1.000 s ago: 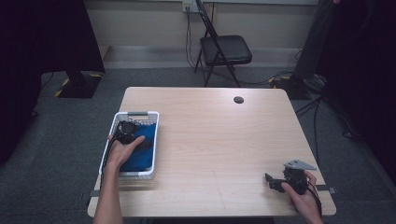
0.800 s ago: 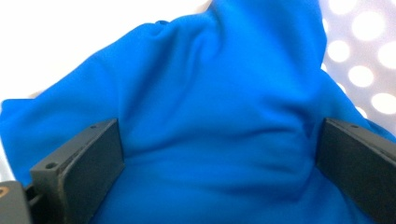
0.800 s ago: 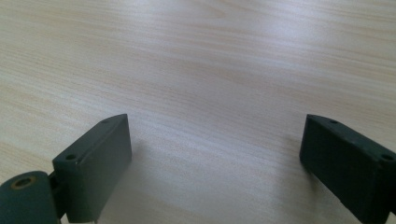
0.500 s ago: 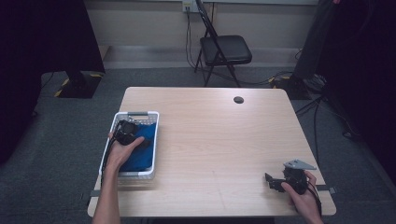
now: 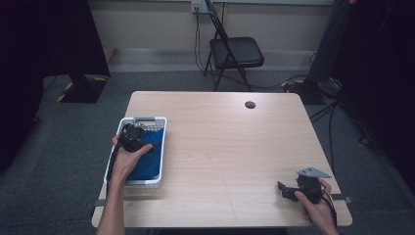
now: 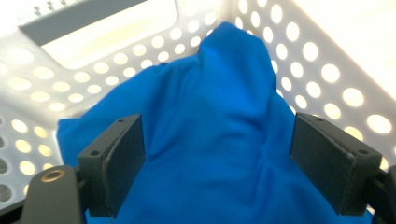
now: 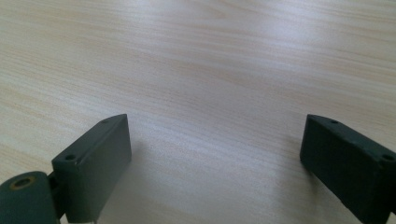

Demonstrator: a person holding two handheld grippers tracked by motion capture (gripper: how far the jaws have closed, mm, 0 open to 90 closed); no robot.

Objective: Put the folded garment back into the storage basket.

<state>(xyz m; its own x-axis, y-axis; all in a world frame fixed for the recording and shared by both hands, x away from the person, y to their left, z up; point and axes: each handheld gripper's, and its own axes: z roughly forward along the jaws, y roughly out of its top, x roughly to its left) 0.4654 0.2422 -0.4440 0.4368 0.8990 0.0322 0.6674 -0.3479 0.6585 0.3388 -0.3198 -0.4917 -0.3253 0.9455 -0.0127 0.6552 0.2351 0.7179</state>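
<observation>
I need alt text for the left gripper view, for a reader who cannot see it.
A blue cloth lies in a white perforated basket, seen from close above. The left claw has its two black jaws wide apart, one on each side of the cloth.

Left claw (image 6: 217, 158) apparently pointing down, jaws wide after closing slightly; right claw (image 7: 215, 163) low, jaws wide apart

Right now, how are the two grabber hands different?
The left gripper hangs over the white basket, above the blue cloth; the right gripper sits by the table's near right corner, over bare wood. The left gripper's jaws have just closed slightly, without pinching the cloth. Both stand wide open.
</observation>
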